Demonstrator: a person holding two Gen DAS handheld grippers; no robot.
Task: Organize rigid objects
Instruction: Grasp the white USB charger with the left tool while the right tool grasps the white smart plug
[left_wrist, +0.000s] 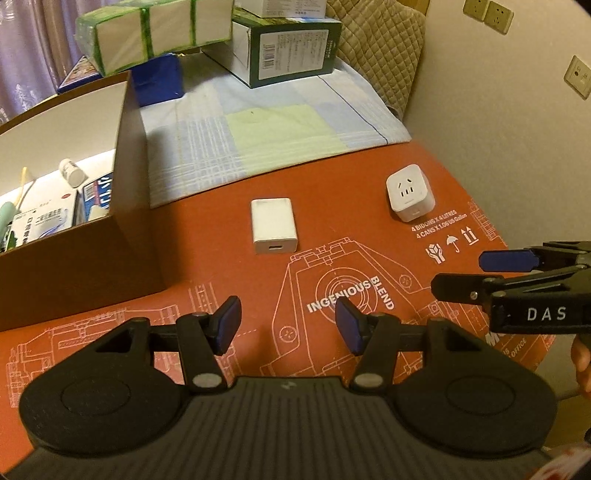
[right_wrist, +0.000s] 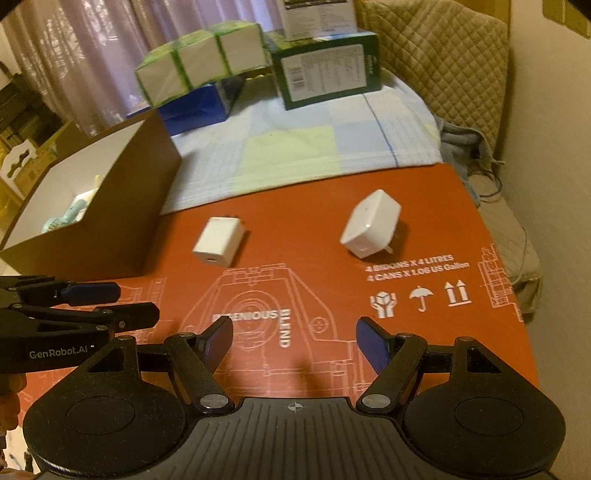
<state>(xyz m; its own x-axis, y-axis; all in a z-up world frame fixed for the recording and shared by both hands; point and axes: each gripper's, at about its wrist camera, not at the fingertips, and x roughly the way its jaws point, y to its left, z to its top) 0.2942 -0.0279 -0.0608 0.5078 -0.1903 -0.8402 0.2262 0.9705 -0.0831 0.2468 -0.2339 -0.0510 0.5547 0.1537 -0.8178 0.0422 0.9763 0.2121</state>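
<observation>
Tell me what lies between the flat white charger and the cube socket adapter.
Nothing: only bare red printed cardboard lies between the charger and the adapter. Both wrist views show that stretch.

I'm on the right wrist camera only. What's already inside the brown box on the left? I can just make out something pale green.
Observer: The left wrist view looks down into the brown box. A white bottle lies on its side in there.
Operator: Anything beside it?
Observer: Yes, flat printed cartons lie next to the bottle.
Operator: And the white cube on the right, what is it?
Observer: From the left, its top face shows socket holes, so it looks like a plug adapter.
</observation>
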